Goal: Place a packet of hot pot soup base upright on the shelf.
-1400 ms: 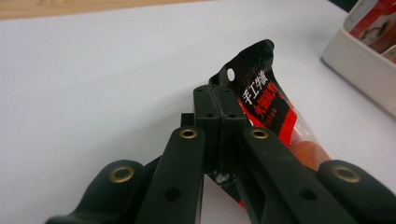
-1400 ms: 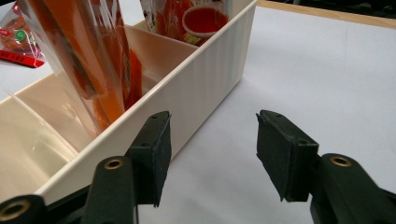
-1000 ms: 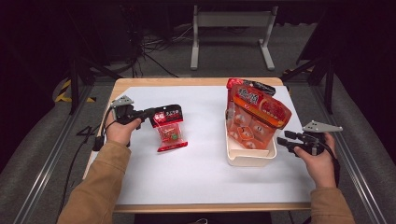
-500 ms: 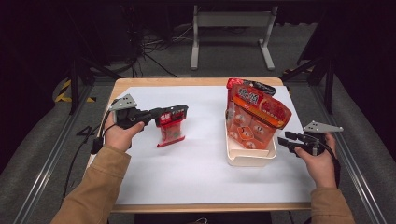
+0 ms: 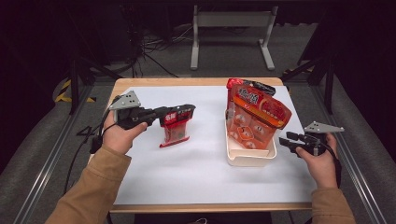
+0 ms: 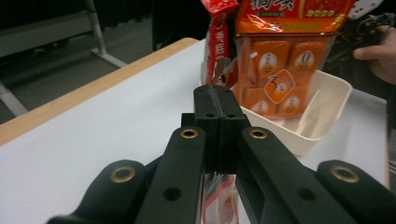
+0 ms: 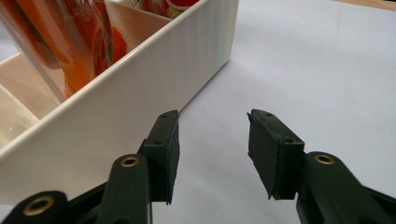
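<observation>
Left claw [image 5: 180,113] pressed together on the top edge of a small red snack packet [image 5: 176,131], pinching it. Packet hanging below the jaws, clear of the white sheet [image 5: 187,182] covering the worktop [image 5: 187,82], a shadow under its lower edge. In the left gripper view, black pads squeezed flat against each other, a strip of the red packet [image 6: 219,198] visible beneath them. Left hand [image 5: 119,135] wrapped round the gripper body, tan sleeve [image 5: 93,186] coming in from the bottom edge.

Off to the right, a cream tray [image 5: 250,158] standing on the sheet, well apart from the hanging packet. Inside the tray, a large orange bag [image 5: 257,116] leaning upright, with a narrower red bag [image 5: 233,84] standing behind it. Same tray [image 6: 327,102] and orange bag [image 6: 280,60] straight ahead in the left gripper view.

Right claw [image 5: 287,140] spread, pinching nothing, held level just beside the tray's right wall near its front corner. In the right gripper view, only bare white sheet between the two black jaws, the left jaw close to the tray wall [image 7: 140,79], touching or not impossible to tell. Right hand [image 5: 320,161] low at the sheet's right edge.
</observation>
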